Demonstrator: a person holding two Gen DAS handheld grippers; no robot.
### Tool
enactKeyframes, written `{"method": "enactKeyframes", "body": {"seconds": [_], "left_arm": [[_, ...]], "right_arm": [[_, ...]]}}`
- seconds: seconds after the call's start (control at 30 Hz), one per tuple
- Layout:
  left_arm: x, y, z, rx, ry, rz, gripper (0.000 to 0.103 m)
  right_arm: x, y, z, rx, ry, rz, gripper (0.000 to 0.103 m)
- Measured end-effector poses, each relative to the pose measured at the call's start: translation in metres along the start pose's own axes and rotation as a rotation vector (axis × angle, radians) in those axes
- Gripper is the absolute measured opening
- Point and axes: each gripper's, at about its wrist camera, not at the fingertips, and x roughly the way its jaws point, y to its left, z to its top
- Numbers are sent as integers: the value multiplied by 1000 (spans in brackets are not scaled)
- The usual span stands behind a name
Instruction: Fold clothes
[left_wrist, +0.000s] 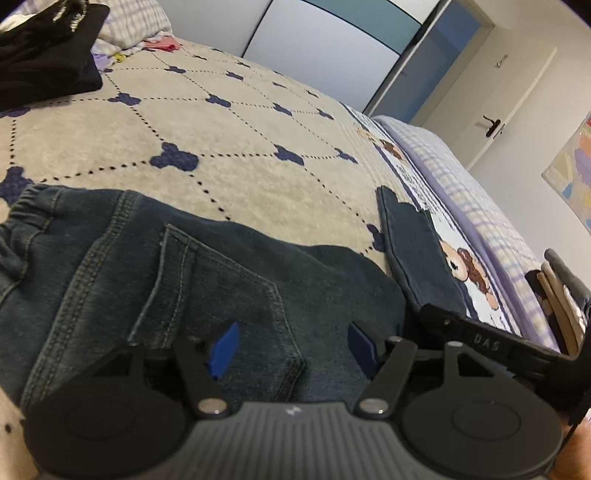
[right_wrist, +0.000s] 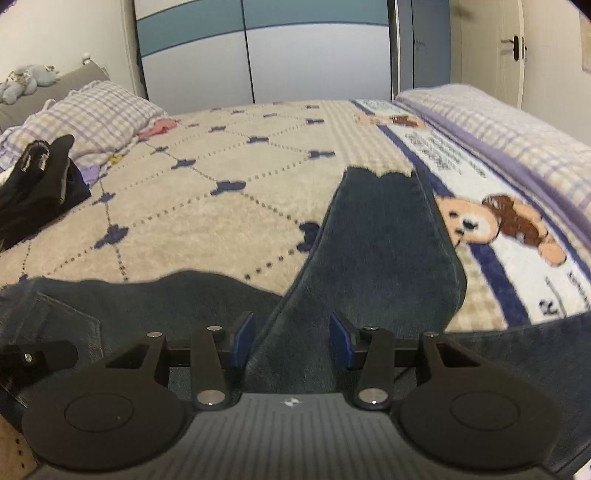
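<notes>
Jeans (left_wrist: 221, 266) lie spread flat on the bed's blanket (left_wrist: 229, 147), one leg angled away from the back pocket (left_wrist: 221, 280), ready for you to fold. Your left hand-held gripper (left_wrist: 291, 349) hovers over that pocket and your right hand-held gripper (right_wrist: 291, 341) over the leg beside it, both with jaws apart, gripping nothing.

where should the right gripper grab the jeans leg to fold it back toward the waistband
Grip the jeans at the leg's hem end, coming over it from the near side with the right gripper. The leg lies flat on the blanket, pointing away, so its free hem edge seems easiest to pinch and carry toward the elastic waistband.
</notes>
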Motion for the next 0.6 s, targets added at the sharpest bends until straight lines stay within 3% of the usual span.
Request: {"method": "enactKeyframes", "body": {"seconds": [0.6], "left_arm": [[22,-12,6,33,24,9,80]], "right_arm": [[13,-11,-5,49,43,51,54]]}}
